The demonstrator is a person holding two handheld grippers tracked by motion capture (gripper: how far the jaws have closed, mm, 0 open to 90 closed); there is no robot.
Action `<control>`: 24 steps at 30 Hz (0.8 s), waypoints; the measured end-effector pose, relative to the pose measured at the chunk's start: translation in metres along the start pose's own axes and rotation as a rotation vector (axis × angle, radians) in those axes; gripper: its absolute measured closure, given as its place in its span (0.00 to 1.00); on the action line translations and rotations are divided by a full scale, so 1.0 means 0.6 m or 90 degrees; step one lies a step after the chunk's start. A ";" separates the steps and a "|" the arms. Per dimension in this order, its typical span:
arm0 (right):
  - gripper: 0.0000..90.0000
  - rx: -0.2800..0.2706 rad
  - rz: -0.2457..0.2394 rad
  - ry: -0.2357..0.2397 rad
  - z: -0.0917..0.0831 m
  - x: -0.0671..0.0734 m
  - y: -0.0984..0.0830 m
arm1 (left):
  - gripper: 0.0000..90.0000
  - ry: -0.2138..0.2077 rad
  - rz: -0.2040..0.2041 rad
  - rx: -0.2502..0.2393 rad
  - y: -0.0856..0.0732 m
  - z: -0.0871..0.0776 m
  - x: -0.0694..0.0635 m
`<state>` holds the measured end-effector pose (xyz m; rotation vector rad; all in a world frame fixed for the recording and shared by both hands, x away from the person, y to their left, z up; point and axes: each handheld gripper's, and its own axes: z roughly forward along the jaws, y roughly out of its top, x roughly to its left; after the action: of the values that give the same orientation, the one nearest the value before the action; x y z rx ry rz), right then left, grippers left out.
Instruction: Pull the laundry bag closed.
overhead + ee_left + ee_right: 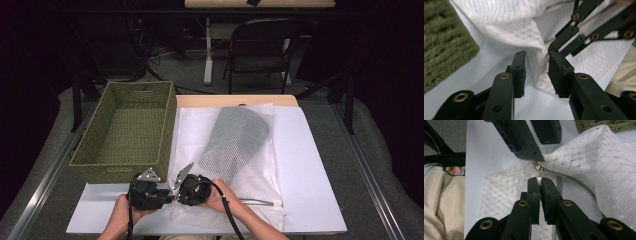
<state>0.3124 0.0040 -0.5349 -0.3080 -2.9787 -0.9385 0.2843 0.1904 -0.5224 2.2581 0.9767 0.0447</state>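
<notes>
Mesh laundry bag [235, 150], white, zipped, dark garment [240, 132] inside

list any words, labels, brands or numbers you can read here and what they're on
No readable text anywhere.
white mesh laundry bag: no label or print shows.
green woven basket: no tag or mark.
left gripper and right gripper: black, with brass rivets, no lettering.
zipper pull: too small to tell any mark.
Coloured patch on the person's clothing: too blurred to read.

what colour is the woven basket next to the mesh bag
Olive green, all over; the basket shows best in the high view.
</notes>
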 end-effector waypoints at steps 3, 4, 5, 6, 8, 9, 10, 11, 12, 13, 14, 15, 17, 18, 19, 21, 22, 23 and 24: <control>0.95 -0.003 0.002 -0.002 0.000 0.001 0.000 | 0.73 -0.008 -0.007 0.010 0.003 0.006 0.003; 0.95 -0.004 0.001 -0.002 0.000 0.002 0.000 | 0.73 -0.010 -0.010 0.007 0.003 0.007 0.004; 0.95 -0.004 0.003 -0.002 0.000 0.003 0.000 | 0.73 -0.015 -0.014 0.006 0.003 0.008 0.005; 0.95 -0.007 0.000 -0.006 0.000 0.003 -0.001 | 0.74 -0.023 -0.016 0.004 0.003 0.009 0.008; 0.95 -0.003 -0.001 -0.009 0.000 0.005 -0.001 | 0.77 -0.038 -0.024 0.003 0.003 0.011 0.011; 0.95 -0.003 -0.001 -0.010 0.000 0.006 -0.001 | 0.80 -0.038 -0.024 0.003 0.003 0.011 0.011; 0.95 -0.002 0.001 -0.009 0.000 0.006 -0.001 | 0.82 -0.047 -0.021 0.003 0.002 0.013 0.013; 0.95 -0.002 0.002 -0.010 0.000 0.006 -0.001 | 0.87 -0.049 -0.023 0.003 0.001 0.014 0.012; 0.95 -0.001 0.002 -0.013 0.000 0.005 0.000 | 0.90 -0.048 -0.016 0.007 0.002 0.014 0.010; 0.95 0.000 0.000 -0.013 0.001 0.004 0.000 | 0.91 -0.047 -0.014 0.008 0.002 0.015 0.009; 0.95 0.002 0.004 -0.013 0.002 0.005 0.000 | 0.93 -0.048 -0.010 0.010 0.002 0.016 0.009; 0.95 0.004 0.004 -0.015 0.003 0.005 0.001 | 0.93 -0.046 -0.008 0.010 0.002 0.016 0.008; 0.95 0.006 0.006 -0.017 0.003 0.005 0.002 | 0.96 -0.045 -0.006 0.010 0.001 0.015 0.008; 0.94 0.006 0.009 -0.015 0.004 0.004 0.002 | 0.96 -0.047 -0.005 0.005 0.001 0.015 0.008; 0.94 0.006 0.011 -0.016 0.004 0.004 0.003 | 0.96 -0.049 -0.002 0.004 0.001 0.014 0.007; 0.92 0.002 0.022 -0.013 0.005 0.004 0.005 | 0.97 -0.051 0.002 0.002 0.001 0.013 0.006; 0.92 0.002 0.027 -0.011 0.007 0.004 0.006 | 0.97 -0.053 0.002 0.000 0.002 0.013 0.006; 0.93 0.000 0.038 -0.012 0.009 0.004 0.006 | 0.97 -0.047 0.009 0.005 0.002 0.013 0.005; 0.94 0.001 0.043 -0.013 0.011 0.005 0.006 | 0.97 -0.045 0.010 0.005 0.002 0.012 0.003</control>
<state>0.3105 0.0111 -0.5378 -0.4191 -2.9667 -0.9308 0.2885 0.1872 -0.5276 2.2596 0.9235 -0.0316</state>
